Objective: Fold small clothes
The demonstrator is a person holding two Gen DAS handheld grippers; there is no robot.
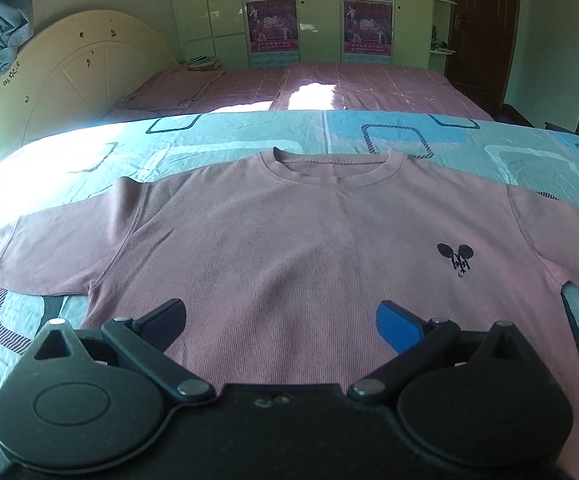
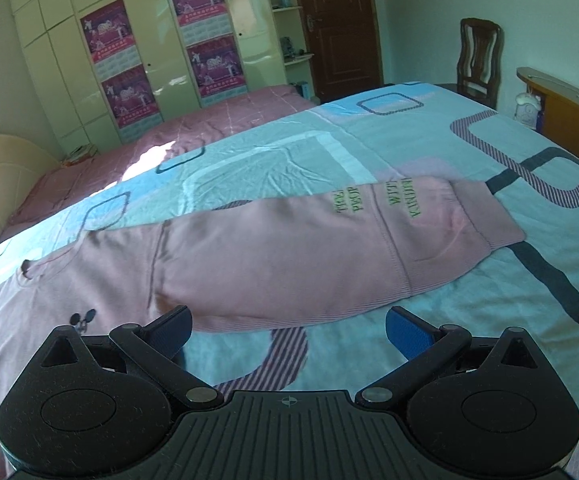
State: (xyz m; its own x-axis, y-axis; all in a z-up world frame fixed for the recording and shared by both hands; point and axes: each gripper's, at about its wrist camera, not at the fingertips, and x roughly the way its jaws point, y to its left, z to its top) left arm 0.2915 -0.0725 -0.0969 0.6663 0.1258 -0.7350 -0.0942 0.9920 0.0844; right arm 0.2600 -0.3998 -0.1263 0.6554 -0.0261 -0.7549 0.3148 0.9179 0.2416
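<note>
We have the left gripper [image 1: 281, 322] low over the hem end of the pink sweatshirt [image 1: 289, 248], jaws spread wide, nothing between them. The right gripper [image 2: 287, 330] is just off the lower edge of the right sleeve [image 2: 309, 252], jaws also wide apart and holding nothing; beneath the gap we see bedsheet, with the left pad near the sleeve edge.

The sweatshirt lies flat, front up, on the blue patterned bedsheet [image 1: 249, 136], both sleeves stretched out sideways. A small dark mouse-head logo [image 1: 455, 258] sits on the chest; green lettering [image 2: 377, 202] is on the right sleeve near its ribbed cuff [image 2: 485, 216]. The collar [image 1: 331, 166] points away from us.

Beyond the sheet: a second bed with a pink cover [image 1: 309, 84] and a sun patch on it, a cream headboard [image 1: 81, 76] at left. Further back is a pale wardrobe [image 1: 209, 8] carrying pink posters [image 1: 271, 26], a brown door [image 2: 335, 28] and a wooden chair [image 2: 479, 60].
</note>
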